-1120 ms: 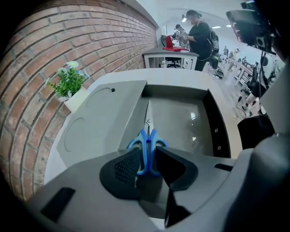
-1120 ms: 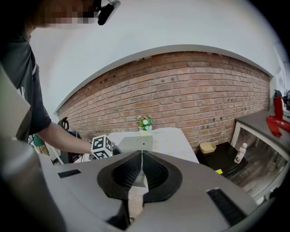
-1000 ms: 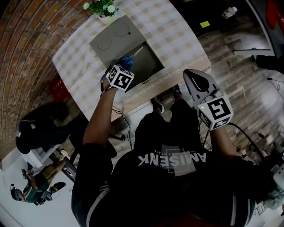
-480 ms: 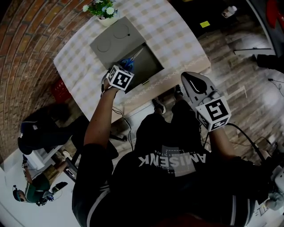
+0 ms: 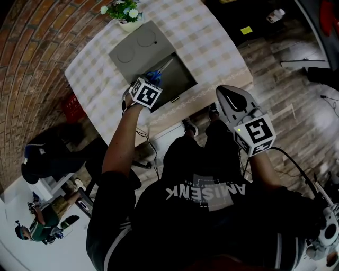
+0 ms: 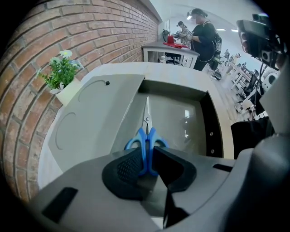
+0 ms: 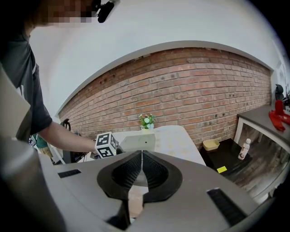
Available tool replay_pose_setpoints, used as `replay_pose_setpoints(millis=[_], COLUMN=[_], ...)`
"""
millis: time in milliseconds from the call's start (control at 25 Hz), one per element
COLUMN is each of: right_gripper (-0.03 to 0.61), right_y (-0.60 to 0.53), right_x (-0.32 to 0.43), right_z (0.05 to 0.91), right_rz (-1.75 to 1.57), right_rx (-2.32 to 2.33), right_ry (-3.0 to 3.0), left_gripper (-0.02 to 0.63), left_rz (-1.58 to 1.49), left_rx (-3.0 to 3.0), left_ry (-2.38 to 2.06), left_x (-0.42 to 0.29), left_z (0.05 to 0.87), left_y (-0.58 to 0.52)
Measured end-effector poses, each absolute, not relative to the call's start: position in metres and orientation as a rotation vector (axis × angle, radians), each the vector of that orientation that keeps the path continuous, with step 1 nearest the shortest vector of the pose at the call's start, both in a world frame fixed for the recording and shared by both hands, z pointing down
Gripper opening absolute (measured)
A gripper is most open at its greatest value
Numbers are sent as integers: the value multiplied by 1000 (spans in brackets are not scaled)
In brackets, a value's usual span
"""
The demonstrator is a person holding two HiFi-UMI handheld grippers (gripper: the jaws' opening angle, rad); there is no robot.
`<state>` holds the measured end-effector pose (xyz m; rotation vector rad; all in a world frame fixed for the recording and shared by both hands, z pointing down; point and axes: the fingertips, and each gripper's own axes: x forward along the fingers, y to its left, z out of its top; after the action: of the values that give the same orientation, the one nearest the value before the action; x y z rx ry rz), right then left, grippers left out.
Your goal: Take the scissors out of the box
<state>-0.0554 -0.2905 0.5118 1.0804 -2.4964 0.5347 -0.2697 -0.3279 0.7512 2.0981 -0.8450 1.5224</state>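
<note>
Blue-handled scissors [image 6: 146,136] lie in the open grey box [image 6: 213,122], blades pointing away along its left wall. My left gripper [image 6: 147,158] points steeply down into the box. Its jaws have just been closing and now press on the blue handles from both sides. In the head view the scissors [image 5: 158,73] show just beyond the left gripper [image 5: 150,82], at the near left corner of the box [image 5: 183,79]. My right gripper [image 5: 229,95] hangs off the table's near edge, shut with nothing in it; in its own view the right gripper [image 7: 140,167] shows its pads touching.
The box lid [image 5: 139,45] lies flat behind the box on the checked tablecloth [image 5: 212,37]. A flower pot [image 5: 124,10] stands at the far table edge against the brick wall. People stand by desks in the background of the left gripper view.
The left gripper's marker cube has tilted slightly over the box corner. The right gripper has kept still.
</note>
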Motion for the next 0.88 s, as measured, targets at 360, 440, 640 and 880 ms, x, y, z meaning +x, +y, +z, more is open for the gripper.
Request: replay_pose_setpoints(millis=[360,440,640,880], right_gripper=[43,43,43,43], right_y=[-292,-293,-296,-299], right_x=[-58,-58,-52,-45], right_z=[515,512,507,498], right_rz=[541,538,528,502], right_rx=[1061,1059,1071,1076], right_ry=[-2502,-2509,-2505,-2510], left_gripper=[89,89,89,89], left_rz=[1481,1441,1417,1413], left_rx=[2108,2103,2106,2107], left_ry=[-892,-929,-958,-921], left_x=[-268,-269,-269,-265], left_z=[743,739,740,732], left_y=[-330,-332,-334,-326])
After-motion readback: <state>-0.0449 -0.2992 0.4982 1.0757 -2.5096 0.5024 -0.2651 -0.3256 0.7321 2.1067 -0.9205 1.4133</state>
